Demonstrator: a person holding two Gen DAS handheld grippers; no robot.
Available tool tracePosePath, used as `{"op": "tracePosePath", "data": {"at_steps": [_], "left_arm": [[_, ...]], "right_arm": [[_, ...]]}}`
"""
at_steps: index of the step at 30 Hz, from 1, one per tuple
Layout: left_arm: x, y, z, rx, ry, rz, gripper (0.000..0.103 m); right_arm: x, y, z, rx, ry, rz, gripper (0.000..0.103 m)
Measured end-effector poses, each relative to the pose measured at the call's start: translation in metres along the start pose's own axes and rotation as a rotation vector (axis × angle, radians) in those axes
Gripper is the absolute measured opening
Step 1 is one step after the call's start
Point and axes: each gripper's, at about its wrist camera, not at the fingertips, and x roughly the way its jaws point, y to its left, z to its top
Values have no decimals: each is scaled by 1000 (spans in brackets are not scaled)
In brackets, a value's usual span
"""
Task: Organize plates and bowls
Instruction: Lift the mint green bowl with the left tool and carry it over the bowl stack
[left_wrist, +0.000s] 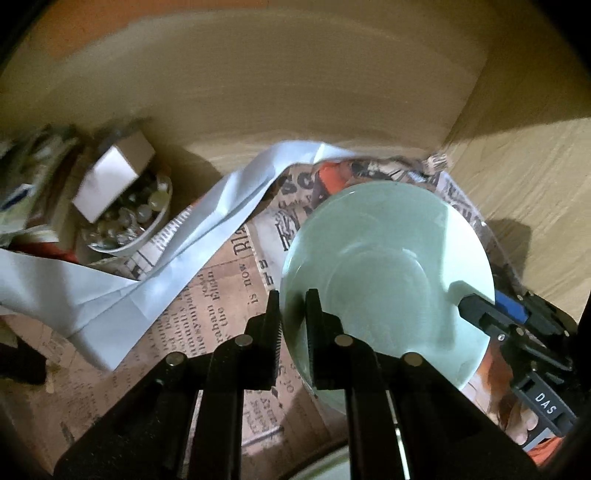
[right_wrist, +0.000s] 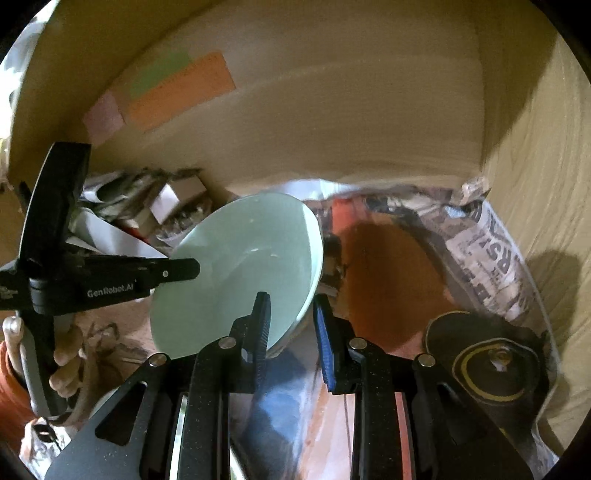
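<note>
A pale green bowl (left_wrist: 388, 266) is held over the newspaper-lined floor of a wooden cabinet. My left gripper (left_wrist: 293, 317) is shut on the bowl's near left rim, one finger inside and one outside. My right gripper (right_wrist: 291, 328) straddles the bowl's (right_wrist: 240, 269) right rim; its jaws stand apart with a gap beside the rim, so it looks open. The right gripper's finger also shows in the left wrist view (left_wrist: 476, 306) at the bowl's right edge. The left gripper shows in the right wrist view (right_wrist: 177, 269), with the hand holding it at lower left.
Newspaper (left_wrist: 207, 295) lines the shelf, with a white paper sheet (left_wrist: 177, 266) across it. A white bowl of small round objects with a box on it (left_wrist: 125, 206) stands at back left. Wooden walls (left_wrist: 528, 206) close the back and right. A black round object (right_wrist: 487, 362) lies lower right.
</note>
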Motion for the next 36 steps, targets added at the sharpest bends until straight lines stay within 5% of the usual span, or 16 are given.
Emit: {"op": "tracePosePath", "data": {"at_steps": [22,36], "left_arm": [[-140,20,-76,-7,-275,25,11],[-192,65,-141,-69,-359,46,11]], "right_arm": [[-65,84,-20,-74,-135,64,22],[-68,143,-48,-140,-132,148,22]]}}
